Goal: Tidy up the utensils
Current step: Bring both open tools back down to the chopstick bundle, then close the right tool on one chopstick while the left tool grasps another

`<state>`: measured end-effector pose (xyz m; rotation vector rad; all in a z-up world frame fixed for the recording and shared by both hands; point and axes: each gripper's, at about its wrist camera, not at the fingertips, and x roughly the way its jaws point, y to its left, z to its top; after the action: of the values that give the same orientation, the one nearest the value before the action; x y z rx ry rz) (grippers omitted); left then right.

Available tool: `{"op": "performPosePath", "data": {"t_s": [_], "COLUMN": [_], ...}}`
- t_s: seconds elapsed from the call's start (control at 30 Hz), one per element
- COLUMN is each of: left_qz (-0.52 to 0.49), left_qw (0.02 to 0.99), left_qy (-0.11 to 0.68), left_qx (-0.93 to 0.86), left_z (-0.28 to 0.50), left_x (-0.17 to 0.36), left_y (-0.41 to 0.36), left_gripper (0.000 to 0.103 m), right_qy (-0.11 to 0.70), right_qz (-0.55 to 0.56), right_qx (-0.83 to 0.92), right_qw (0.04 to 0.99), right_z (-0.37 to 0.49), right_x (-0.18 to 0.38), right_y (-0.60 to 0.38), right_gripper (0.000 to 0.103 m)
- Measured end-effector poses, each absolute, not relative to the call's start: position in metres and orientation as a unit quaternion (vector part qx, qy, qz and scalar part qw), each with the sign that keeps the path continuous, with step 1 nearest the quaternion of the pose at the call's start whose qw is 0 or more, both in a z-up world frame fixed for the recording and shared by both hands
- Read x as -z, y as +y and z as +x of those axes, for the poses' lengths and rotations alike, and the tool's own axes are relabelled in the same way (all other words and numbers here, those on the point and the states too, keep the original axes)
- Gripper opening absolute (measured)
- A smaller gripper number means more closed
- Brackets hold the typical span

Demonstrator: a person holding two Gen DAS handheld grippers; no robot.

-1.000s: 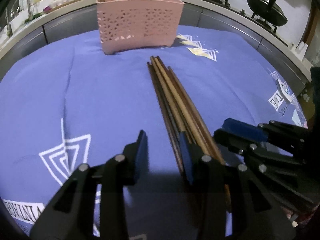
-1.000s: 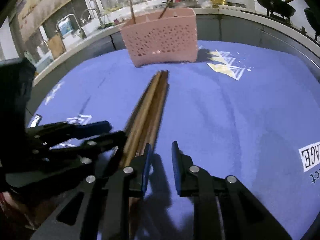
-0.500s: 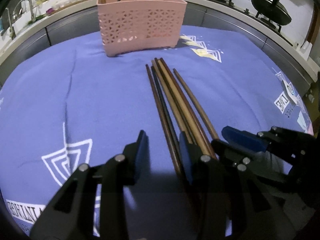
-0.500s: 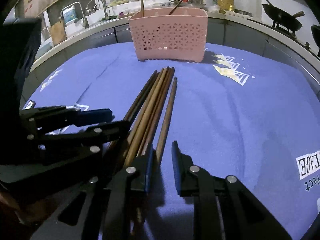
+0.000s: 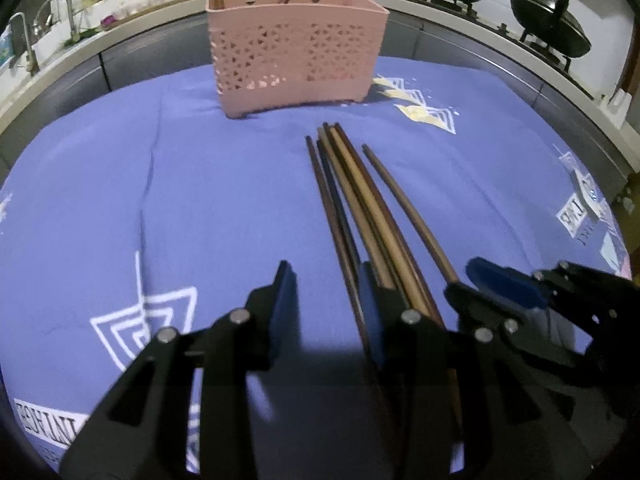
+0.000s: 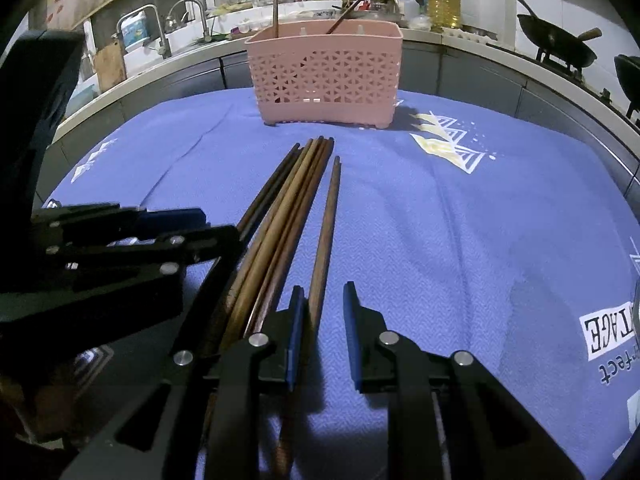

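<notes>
Wooden lone chopstick (image 6: 326, 224) lies between my parted right claw (image 6: 322, 330): I'd centre it, then pinch; left claw (image 5: 326, 300) gapes empty.

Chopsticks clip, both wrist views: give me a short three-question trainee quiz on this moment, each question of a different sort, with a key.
1. True or false: every chopstick in the bundle on the blue cloth lies pressed against its neighbours.
2. Multiple choice: the pink basket already holds A) nothing, B) two upright sticks, C) a spoon.
3. Fill in: the separated chopstick runs toward the gap of the ___ gripper.

Key
1. False; one lies apart, on the right of the bundle.
2. B.
3. Right; the right gripper is open around its near end, while the left gripper is open with one finger over the bundle.
</notes>
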<state>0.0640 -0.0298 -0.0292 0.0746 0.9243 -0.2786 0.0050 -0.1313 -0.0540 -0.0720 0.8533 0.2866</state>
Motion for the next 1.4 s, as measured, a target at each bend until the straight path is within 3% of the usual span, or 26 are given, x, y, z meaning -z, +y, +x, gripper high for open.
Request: {"op": "performPosePath", "data": {"t_s": [0.3,0.4,0.67,0.77,0.8,1.0,1.07,1.13,1.27,1.4], "left_qz": [0.078,0.080,0.071,0.085,0.096,0.112,0.106,0.094,0.076,0.016], "left_qw": [0.888,0.886,0.873,0.870,0.870,0.873,0.875,0.873,0.874,0.902], "left_qy": [0.437,0.435,0.456,0.459,0.458,0.442,0.437,0.440,0.441,0.379], "left_qx": [0.117,0.139,0.159,0.161,0.154,0.172,0.181,0.188,0.192,0.205], "left_z": [0.071,0.068,0.047,0.053,0.058,0.102,0.115,0.124,0.125,0.114], "left_x": [0.031,0.031,0.030,0.029,0.029,0.030,0.031,0.031,0.021,-0.033], "left_y": [-0.042,-0.040,0.002,-0.001,-0.004,-0.027,-0.030,-0.030,-0.024,0.001], "left_gripper": [0.036,0.009,0.006,0.025,0.037,0.038,0.029,0.005,0.005,0.004], "right_qy": [0.400,0.404,0.435,0.449,0.453,0.456,0.462,0.469,0.473,0.386], "right_qz": [-0.049,-0.042,-0.010,0.003,0.004,-0.008,-0.002,0.007,0.029,0.066], "right_qx": [-0.131,-0.142,-0.139,-0.148,-0.151,-0.163,-0.172,-0.183,-0.197,-0.222], "right_qw": [0.906,0.903,0.890,0.881,0.879,0.875,0.870,0.864,0.858,0.893], "right_z": [0.003,0.006,-0.003,0.011,0.019,0.083,0.103,0.114,0.118,0.094], "right_x": [0.055,0.055,0.054,0.053,0.052,0.048,0.048,0.048,0.041,-0.009], "right_y": [-0.127,-0.132,-0.167,-0.169,-0.168,-0.151,-0.145,-0.143,-0.144,-0.160], "right_gripper": [0.021,0.008,0.007,0.008,0.008,0.008,0.008,0.005,0.005,0.005]}}
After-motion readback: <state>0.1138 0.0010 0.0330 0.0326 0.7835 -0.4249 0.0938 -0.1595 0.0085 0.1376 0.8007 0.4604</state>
